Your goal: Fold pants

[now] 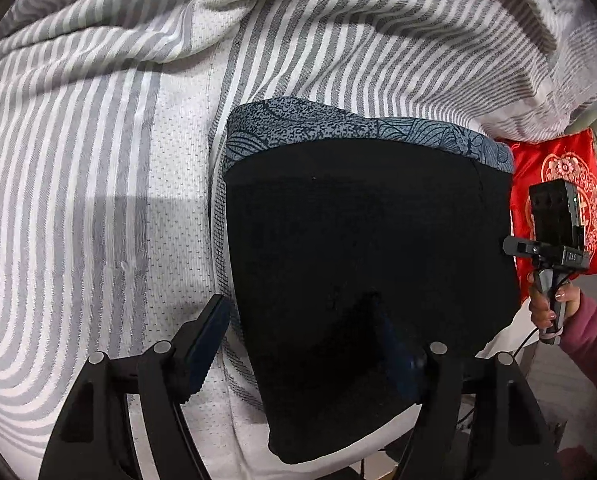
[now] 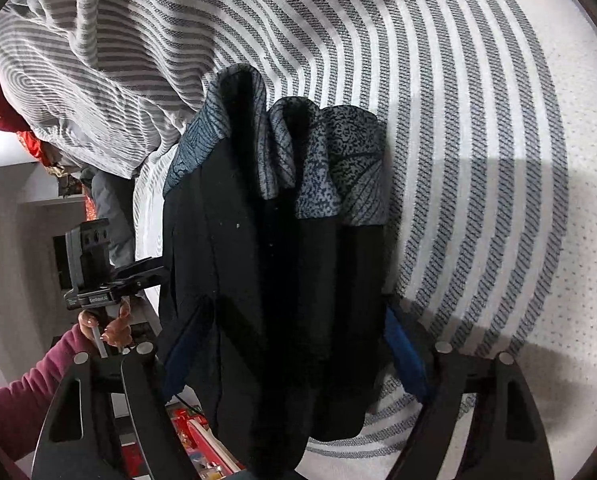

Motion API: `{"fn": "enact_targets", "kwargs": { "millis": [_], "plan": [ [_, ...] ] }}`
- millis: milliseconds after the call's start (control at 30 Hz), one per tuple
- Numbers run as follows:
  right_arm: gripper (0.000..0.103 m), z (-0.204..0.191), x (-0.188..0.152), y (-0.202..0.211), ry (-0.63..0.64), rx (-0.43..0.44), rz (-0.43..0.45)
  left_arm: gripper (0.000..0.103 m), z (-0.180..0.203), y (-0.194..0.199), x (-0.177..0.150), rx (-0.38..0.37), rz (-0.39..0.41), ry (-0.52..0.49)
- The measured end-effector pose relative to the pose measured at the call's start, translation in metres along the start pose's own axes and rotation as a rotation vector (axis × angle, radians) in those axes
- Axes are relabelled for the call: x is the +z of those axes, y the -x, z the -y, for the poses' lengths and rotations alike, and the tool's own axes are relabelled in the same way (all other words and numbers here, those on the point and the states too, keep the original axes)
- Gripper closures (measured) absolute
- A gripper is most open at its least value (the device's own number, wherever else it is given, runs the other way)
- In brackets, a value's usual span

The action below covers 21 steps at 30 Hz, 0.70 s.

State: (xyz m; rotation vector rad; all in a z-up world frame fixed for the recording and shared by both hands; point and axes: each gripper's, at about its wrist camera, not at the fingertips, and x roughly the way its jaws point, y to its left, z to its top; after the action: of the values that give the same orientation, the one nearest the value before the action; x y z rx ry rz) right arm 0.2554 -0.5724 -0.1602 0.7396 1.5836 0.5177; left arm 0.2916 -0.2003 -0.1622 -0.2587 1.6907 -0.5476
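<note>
- Black pants (image 1: 362,248) with a blue-grey patterned waistband (image 1: 338,124) lie on the striped bed cover (image 1: 98,160) — right at the bed's edge.
- Left gripper (image 1: 304,346) is spread wide, one finger (image 1: 208,336) beside the fabric, the other over it.
- Right gripper (image 2: 294,344) — fingers wide apart with the bunched pants (image 2: 274,280) between them; can't tell whether it's actually pinching.
- Red cushion (image 1: 554,184) sits past the waistband.

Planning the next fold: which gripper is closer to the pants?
Right. The right gripper straddles the pants, a finger on each side; the left gripper sits at their edge, one finger over the bedsheet.
</note>
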Motion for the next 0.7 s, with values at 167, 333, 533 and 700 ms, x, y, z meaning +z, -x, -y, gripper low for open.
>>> {"fn": "enact_targets", "kwargs": {
  "millis": [167, 333, 533, 700],
  "plan": [
    [0.018, 0.001, 0.004, -0.002, -0.007, 0.009, 0.001, 0.018, 0.01, -0.018, 0.01, -0.017, -0.012, 0.026],
    [0.032, -0.006, 0.004, -0.004, -0.016, -0.04, 0.005, 0.019, 0.027, -0.018, 0.007, 0.039, 0.036, 0.003],
    [0.055, -0.017, -0.002, 0.004, -0.028, -0.029, 0.038, 0.044, 0.049, -0.008, -0.003, 0.089, 0.096, -0.034],
    [0.061, -0.023, -0.007, 0.016, -0.051, 0.031, 0.065, 0.053, 0.06, 0.002, -0.009, 0.113, 0.134, -0.032]
  ]
}}
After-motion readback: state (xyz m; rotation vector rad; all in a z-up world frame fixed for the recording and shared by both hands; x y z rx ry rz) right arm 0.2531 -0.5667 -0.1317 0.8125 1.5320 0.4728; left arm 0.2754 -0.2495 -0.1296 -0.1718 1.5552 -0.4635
